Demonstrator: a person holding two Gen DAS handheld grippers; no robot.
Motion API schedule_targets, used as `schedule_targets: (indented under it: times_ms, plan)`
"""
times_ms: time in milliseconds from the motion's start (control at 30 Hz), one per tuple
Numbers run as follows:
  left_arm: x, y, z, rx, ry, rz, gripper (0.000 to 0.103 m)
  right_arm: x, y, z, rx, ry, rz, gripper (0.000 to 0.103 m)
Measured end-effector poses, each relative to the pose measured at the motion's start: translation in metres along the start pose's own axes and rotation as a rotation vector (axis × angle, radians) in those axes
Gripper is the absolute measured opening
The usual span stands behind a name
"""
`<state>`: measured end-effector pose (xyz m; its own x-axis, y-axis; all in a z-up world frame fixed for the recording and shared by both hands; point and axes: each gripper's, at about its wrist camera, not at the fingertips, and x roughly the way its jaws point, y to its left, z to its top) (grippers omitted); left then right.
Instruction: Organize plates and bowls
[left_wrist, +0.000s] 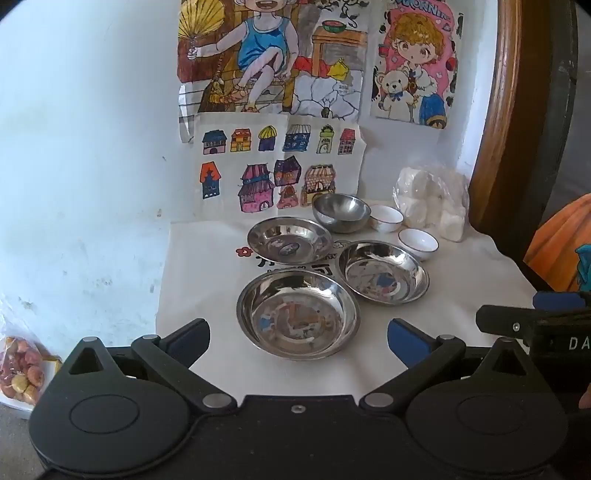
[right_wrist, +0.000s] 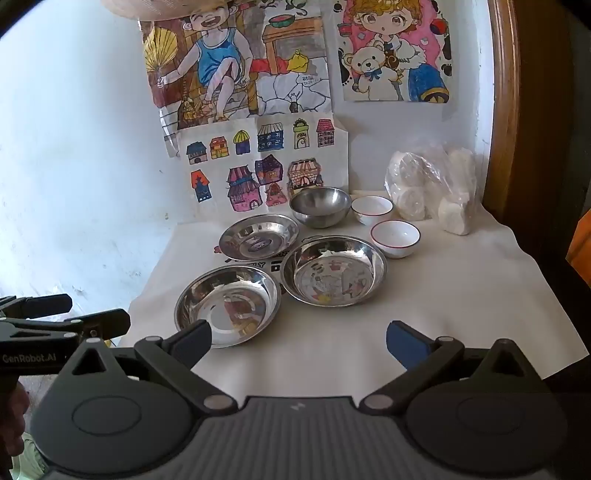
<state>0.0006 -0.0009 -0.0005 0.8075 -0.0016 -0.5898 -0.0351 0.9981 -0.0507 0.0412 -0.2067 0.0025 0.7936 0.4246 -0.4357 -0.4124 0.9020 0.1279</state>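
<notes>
Both grippers spread wide, empty, short of the dishes.

Left gripper is centred on the nearest steel plate, whose near rim lies between its fingers, no contact. Right gripper faces bare white cloth; that plate is by its left finger. Two more steel plates, steel bowl, two white bowls lie further back. Bagged white items unclear; cloth print partly covered.

Bare cloth right of plates; wall blocks behind.
</notes>
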Motion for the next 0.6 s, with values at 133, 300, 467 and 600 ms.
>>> schedule_targets:
  times_ms: [133,300,467,600]
  plan:
    - [0.0,0.0003,0.0,0.001,0.0,-0.005,0.102,0.0002,-0.0005,-0.0001,-0.003,-0.003,0.003,0.103]
    - [-0.0038,0.0017,-0.0008,0.001,-0.001,0.003,0.102,-0.0015,0.0012,-0.0001,-0.007,-0.003,-0.004,0.103]
    - [-0.0024,0.0012,0.0017,0.003,0.002,0.0,0.102,0.0004,0.0018,0.0001,-0.004,-0.001,-0.003,0.103]
    - [-0.0026,0.0004,0.0021,0.004,0.001,0.001,0.102,-0.0003,0.0018,0.0002,-0.005,-0.001,-0.004,0.103]
